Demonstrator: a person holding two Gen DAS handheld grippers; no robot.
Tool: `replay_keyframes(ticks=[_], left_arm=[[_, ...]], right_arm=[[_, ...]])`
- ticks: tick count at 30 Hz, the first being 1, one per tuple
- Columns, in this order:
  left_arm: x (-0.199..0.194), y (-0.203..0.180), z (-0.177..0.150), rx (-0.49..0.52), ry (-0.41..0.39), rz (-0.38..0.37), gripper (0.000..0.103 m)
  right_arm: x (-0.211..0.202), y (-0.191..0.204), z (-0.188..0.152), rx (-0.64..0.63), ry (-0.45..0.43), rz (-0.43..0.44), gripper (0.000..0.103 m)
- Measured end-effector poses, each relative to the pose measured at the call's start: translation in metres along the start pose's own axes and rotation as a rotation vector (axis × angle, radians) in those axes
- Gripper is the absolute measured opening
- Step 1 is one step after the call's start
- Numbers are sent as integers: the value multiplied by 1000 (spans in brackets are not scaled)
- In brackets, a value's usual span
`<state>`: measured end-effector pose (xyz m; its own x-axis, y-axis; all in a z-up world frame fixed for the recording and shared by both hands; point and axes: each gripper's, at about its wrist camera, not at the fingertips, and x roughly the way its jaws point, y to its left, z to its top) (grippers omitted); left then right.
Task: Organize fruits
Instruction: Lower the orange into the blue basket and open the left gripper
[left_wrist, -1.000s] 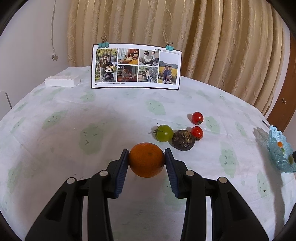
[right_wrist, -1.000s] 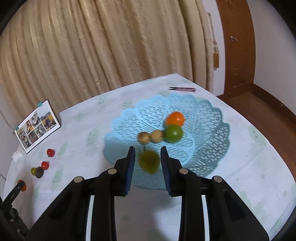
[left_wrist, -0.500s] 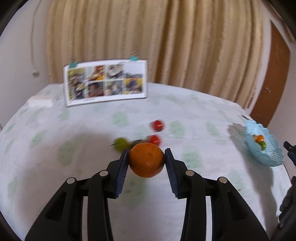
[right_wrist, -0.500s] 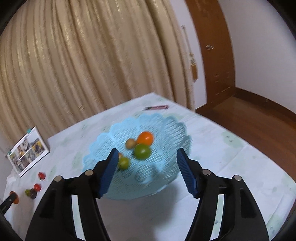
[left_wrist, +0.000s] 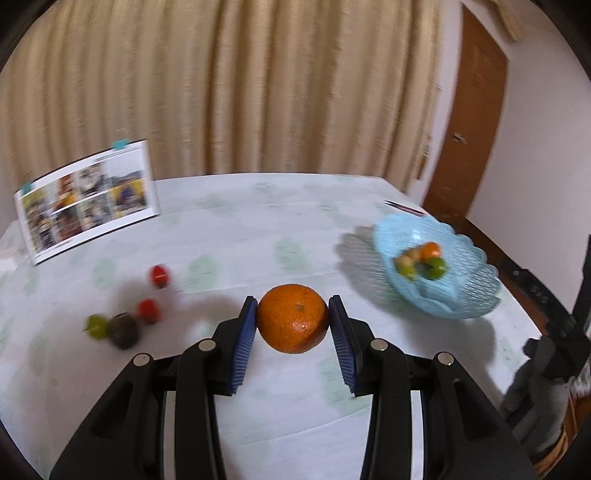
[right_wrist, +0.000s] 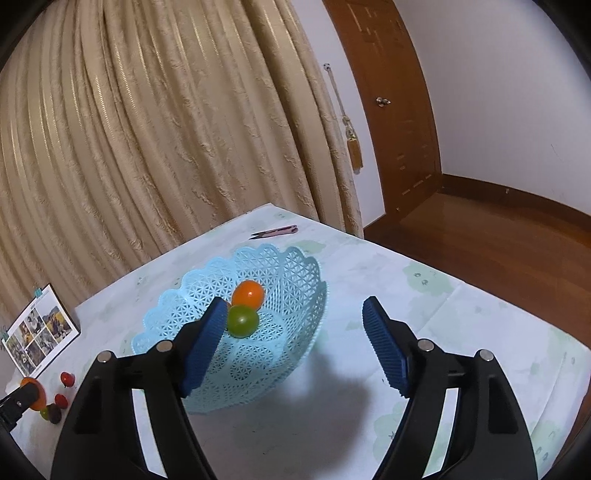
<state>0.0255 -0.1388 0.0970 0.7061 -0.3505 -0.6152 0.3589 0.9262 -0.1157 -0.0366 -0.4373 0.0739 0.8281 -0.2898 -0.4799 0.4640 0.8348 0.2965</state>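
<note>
Jaws of the left gripper (left_wrist: 292, 321) clamp the orange (left_wrist: 292, 318); the basket (left_wrist: 469, 295) lies to its right in frame. Right gripper (right_wrist: 291, 341) jaws have just been opening, empty, over the basket.

Each tool is built of glossy black plastic: two thick, angular arms with recessed triangular pockets, leading forward to a pair of fingers. On the left tool (left_wrist: 292, 325) and the right tool (right_wrist: 293, 345) alike, round silver screw heads sit on the arm joints, two to a side. The fingers (right_wrist: 386, 349) carry blue pads with fine ribbing across their inner faces, set on black backing blocks.
</note>
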Motion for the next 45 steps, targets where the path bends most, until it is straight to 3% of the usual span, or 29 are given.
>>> replay_keyframes(ticks=[13, 24, 27, 45], left_arm=[[37, -90, 16, 128, 5, -169, 40], [72, -115, 17, 134, 41, -231, 41], [71, -111, 18, 118, 21, -222, 62], [43, -73, 28, 66, -45, -142, 84]], right_arm=[[0, -8, -6, 62, -5, -10, 82], [2, -12, -7, 79, 9, -16, 82], [2, -11, -7, 76, 12, -21, 82], [-4, -7, -7, 58, -37, -25, 82]])
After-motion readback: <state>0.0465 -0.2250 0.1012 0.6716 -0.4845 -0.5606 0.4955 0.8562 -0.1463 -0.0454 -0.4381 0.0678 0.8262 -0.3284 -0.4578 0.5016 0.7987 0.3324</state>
